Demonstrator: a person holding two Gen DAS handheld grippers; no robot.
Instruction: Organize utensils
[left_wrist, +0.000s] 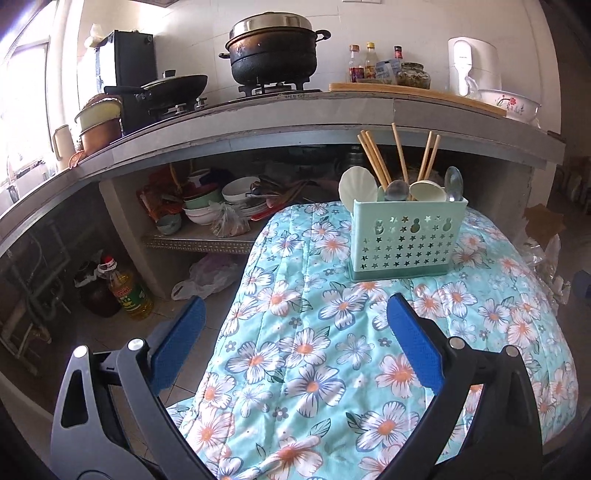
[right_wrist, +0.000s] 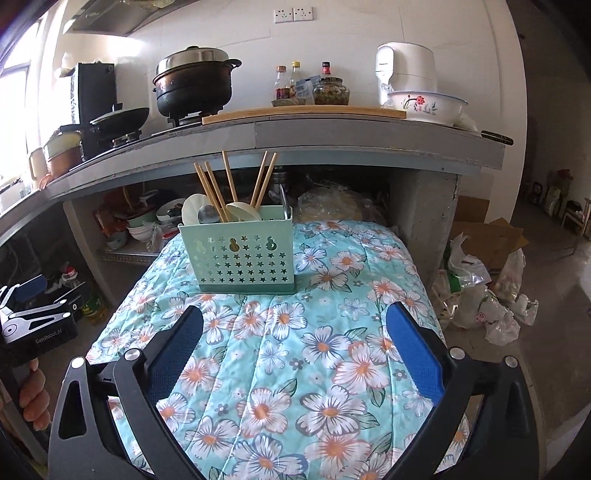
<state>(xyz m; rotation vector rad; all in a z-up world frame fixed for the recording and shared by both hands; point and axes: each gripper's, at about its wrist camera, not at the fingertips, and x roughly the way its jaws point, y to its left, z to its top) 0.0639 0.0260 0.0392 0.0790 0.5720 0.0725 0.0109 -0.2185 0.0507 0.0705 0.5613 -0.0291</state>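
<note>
On a floral turquoise quilted cloth (right_wrist: 325, 347), a mint-green perforated plastic utensil holder (right_wrist: 236, 254) is standing upright, holding wooden chopsticks (right_wrist: 214, 192) and spoons (left_wrist: 424, 190). Left gripper (left_wrist: 295, 314) and right gripper (right_wrist: 295, 321) are hovering near it, jaws spread, empty.

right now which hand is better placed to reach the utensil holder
Right, probably. In the right wrist view the utensil holder sits almost straight ahead of the open right gripper. In the left wrist view the holder is off to the right of the open left gripper. Both are empty.

A home kitchen: a blackened pot (left_wrist: 272, 48) on a gas stove (left_wrist: 273, 89), condiment bottles (left_wrist: 369, 61), stacked bowls (left_wrist: 218, 201).
</note>
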